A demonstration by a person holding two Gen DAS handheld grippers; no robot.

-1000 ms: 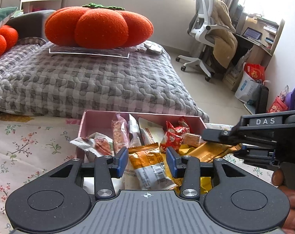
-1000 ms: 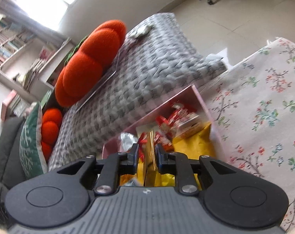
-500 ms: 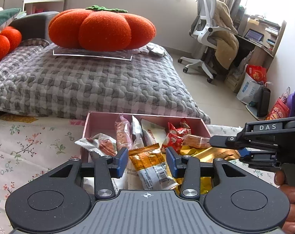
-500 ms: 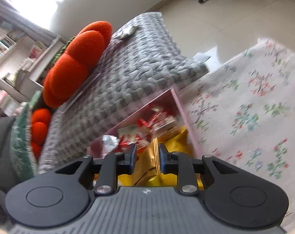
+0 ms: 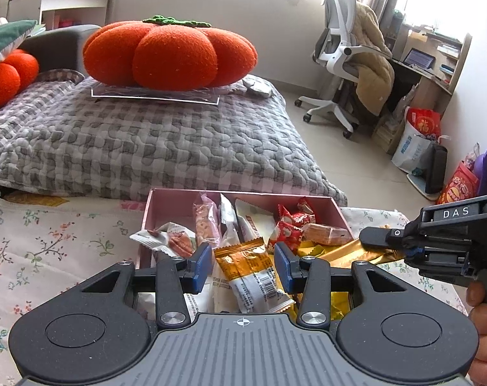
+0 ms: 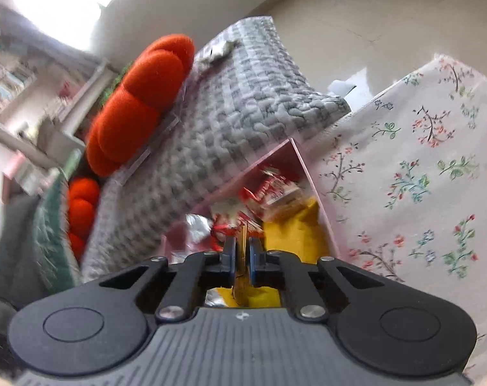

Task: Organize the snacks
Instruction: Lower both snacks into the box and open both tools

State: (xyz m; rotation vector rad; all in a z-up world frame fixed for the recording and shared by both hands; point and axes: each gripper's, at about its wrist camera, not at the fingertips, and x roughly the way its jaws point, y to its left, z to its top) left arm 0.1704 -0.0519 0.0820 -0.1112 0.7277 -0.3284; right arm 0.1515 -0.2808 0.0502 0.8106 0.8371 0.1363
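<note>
A pink box (image 5: 166, 207) on the floral cloth holds several snack packets. My left gripper (image 5: 242, 263) is open, with an orange and white packet (image 5: 250, 273) lying between its fingers, untouched as far as I can tell. My right gripper (image 6: 241, 257) is shut on a thin gold packet (image 5: 343, 252) at the box's right side (image 6: 311, 180); it also shows in the left wrist view (image 5: 385, 241). Red packets (image 5: 290, 225) and a yellow packet (image 6: 291, 228) lie in the box.
A grey quilted cushion (image 5: 131, 148) lies behind the box, with an orange pumpkin pillow (image 5: 169, 54) on a clear tray. Floral cloth (image 6: 420, 177) spreads to the right. An office chair (image 5: 343, 61) and bags stand on the floor beyond.
The right gripper opened slightly half a second ago, then closed tight on the gold packet and drew back to the right. The left gripper stayed open and pulled back a little.
</note>
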